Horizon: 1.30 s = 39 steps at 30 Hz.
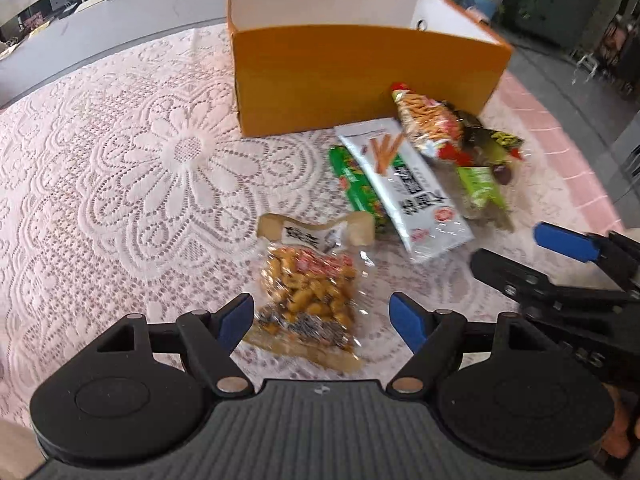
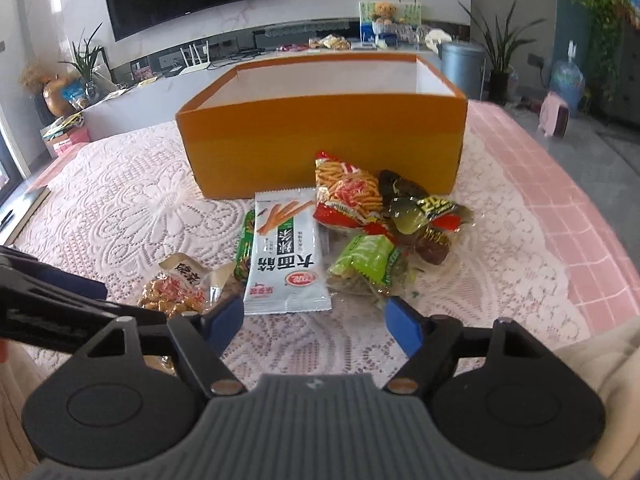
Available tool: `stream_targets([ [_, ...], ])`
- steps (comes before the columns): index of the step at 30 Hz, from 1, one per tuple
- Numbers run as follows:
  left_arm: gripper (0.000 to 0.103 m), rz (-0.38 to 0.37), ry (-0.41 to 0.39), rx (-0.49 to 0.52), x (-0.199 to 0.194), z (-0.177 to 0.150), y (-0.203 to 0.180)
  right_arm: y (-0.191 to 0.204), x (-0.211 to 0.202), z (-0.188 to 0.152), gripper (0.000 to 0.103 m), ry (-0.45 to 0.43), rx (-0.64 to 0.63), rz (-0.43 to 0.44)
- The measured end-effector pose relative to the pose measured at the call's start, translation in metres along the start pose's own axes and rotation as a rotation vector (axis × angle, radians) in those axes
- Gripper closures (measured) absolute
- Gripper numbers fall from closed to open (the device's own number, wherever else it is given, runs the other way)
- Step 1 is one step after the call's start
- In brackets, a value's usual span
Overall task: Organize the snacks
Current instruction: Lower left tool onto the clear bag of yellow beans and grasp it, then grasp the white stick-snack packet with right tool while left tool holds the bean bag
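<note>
Orange cardboard outside and white within, the open box stands on a lace tablecloth, with the snack packets heaped just in front of it. Largest is a white packet printed with orange sticks, then a red bag of thin sticks, then a clear peanut packet. Both the left gripper and the right gripper stand wide apart, holding nothing.

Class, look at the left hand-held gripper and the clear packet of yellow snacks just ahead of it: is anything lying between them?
Nothing visible. The left hand-held gripper is open, with the clear packet of yellow snacks directly before its fingertips on the lace tablecloth; other packets lie farther off.
</note>
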<state>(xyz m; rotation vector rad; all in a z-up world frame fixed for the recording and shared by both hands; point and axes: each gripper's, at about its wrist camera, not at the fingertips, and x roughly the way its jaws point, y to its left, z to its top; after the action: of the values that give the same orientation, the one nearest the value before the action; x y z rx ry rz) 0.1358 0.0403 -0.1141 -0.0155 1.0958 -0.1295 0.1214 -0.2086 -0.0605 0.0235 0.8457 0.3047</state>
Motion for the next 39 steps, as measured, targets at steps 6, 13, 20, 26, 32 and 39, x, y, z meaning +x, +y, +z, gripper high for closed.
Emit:
stream_targets([
  [6, 0.012, 0.061, 0.078, 0.03, 0.031, 0.005, -0.002, -0.004, 0.005, 0.002, 0.027, -0.004, 0.046, 0.015],
  [13, 0.01, 0.011, 0.108, -0.06, 0.047, 0.007, 0.01, 0.001, 0.011, 0.001, 0.026, 0.012, 0.012, 0.025],
  [20, 0.04, -0.016, 0.059, -0.065, 0.044, 0.008, 0.007, 0.003, 0.017, 0.002, 0.026, 0.028, 0.02, 0.049],
  [26, 0.044, -0.017, -0.013, -0.107, 0.027, 0.006, 0.01, 0.009, 0.016, 0.004, 0.026, 0.036, -0.009, 0.039],
  [32, 0.044, -0.046, -0.096, -0.163, 0.008, 0.004, 0.025, 0.025, 0.018, 0.018, 0.027, 0.01, -0.109, 0.076],
  [39, 0.044, -0.049, -0.118, -0.272, 0.007, 0.008, 0.042, 0.036, 0.054, 0.048, 0.038, 0.034, -0.189, 0.041],
])
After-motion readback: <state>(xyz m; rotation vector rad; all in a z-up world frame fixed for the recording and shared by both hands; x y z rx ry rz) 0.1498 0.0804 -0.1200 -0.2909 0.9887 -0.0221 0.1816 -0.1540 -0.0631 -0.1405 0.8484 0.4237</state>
